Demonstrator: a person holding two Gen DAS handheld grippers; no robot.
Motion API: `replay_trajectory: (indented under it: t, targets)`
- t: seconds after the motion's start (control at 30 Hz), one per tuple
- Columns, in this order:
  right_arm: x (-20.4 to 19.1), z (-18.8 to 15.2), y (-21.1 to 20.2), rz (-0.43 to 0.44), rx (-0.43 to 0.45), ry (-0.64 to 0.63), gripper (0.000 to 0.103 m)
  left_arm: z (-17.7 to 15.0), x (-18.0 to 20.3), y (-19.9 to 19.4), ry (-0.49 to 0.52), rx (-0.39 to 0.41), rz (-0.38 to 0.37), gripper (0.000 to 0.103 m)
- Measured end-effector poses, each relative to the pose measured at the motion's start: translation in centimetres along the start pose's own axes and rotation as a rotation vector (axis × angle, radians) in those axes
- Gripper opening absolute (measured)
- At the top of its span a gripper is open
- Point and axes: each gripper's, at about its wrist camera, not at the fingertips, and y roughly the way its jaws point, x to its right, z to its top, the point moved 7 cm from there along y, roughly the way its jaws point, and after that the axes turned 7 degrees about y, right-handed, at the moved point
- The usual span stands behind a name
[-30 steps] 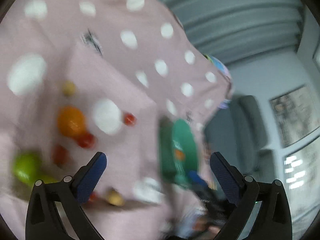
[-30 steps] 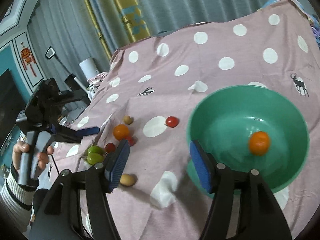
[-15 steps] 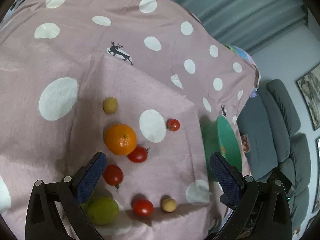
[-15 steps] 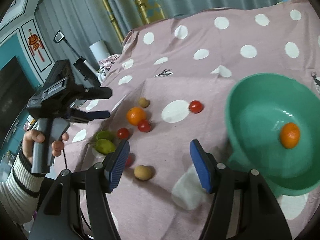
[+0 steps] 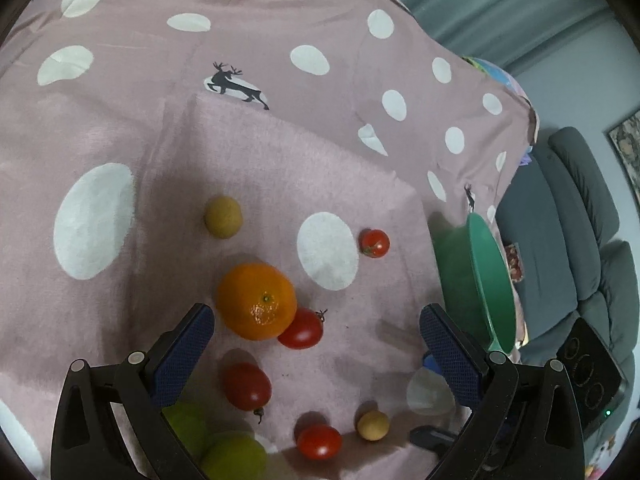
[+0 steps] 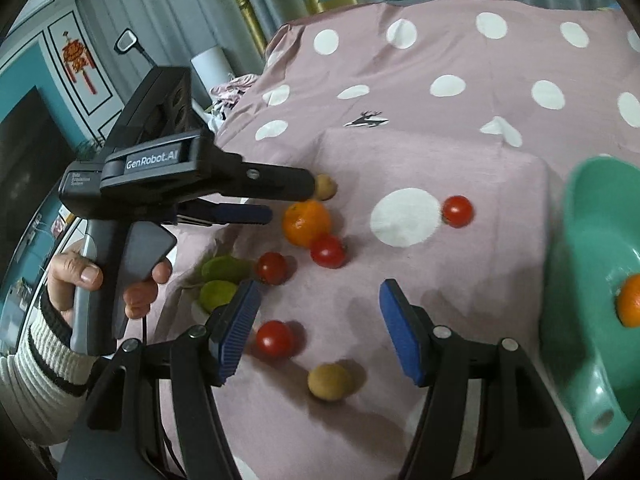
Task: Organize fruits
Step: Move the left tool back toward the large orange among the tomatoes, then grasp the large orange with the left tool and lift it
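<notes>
The left gripper point(image 5: 316, 334) is tilting downward with its two blue-padded jaws standing wide apart and nothing between the pads, and in the right wrist view it point(image 6: 288, 200) is reaching in from the left side, gripped by a hand point(image 6: 104, 284) whose fingers point(image 6: 138, 294) are wrapping the pistol handle above a white ribbed sleeve point(image 6: 36, 376) with dark stripes. The right gripper point(image 6: 320, 320) is also pointing downward, its blue pads point(image 6: 240, 326) standing apart at a middling width and pressing on nothing.
</notes>
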Motion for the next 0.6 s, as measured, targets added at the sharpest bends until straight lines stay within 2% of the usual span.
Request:
replay_trajectory:
  t: [0.13,0.2,0.3,0.4,0.6]
  targets:
    - [-0.8,0.9,1.5,0.016,-0.018,0.014,0.064,0.2,0.1,0.6,-0.024,-0.012,-0.041,0.102]
    - [-1.0,1.1,2.4,0.017,-0.034,0.018,0.063,0.3,-0.3,0.6,-0.034,-0.009,-0.032,0.102]
    - [-1.2,1.4,3.7,-0.001,-0.057,0.013,0.064,0.5,-1.4,0.6,-0.044,-0.008,0.029,0.102]
    - [-1.2,1.7,4.5,0.002,-0.064,0.027,0.064,0.3,-2.2,1.0,-0.082,-0.026,0.011,0.102]
    - [-1.5,3.0,5.6,-0.013,-0.076,0.014,0.064,0.3,-1.9,1.2,-0.058,-0.034,0.022,0.102]
